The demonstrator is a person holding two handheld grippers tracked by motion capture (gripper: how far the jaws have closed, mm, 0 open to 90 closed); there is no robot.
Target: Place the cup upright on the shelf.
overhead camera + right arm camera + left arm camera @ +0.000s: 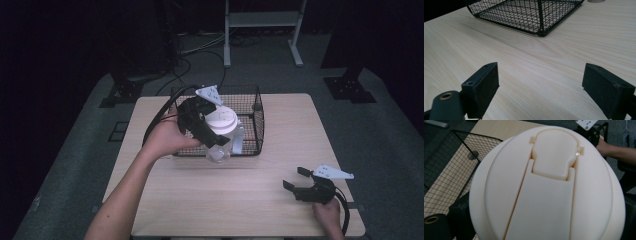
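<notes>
The clear jar (220,145) with the round white lid (221,120) was up in the air, tipped on its side, over the front rim of the black wire basket (255,125). The left gripper (210,131) pinched it near the lid, one jaw on each side. In the left gripper view the cream lid (549,185) had a flat flip flap across its top. The jar looked hard, smooth and light, maybe empty, so it could slip; holding it just under the lid seemed safest. The basket sat at the back middle of the wooden table (240,200). The right gripper (298,180) rested near the front right corner, its jaws spread wide with nothing between them.
</notes>
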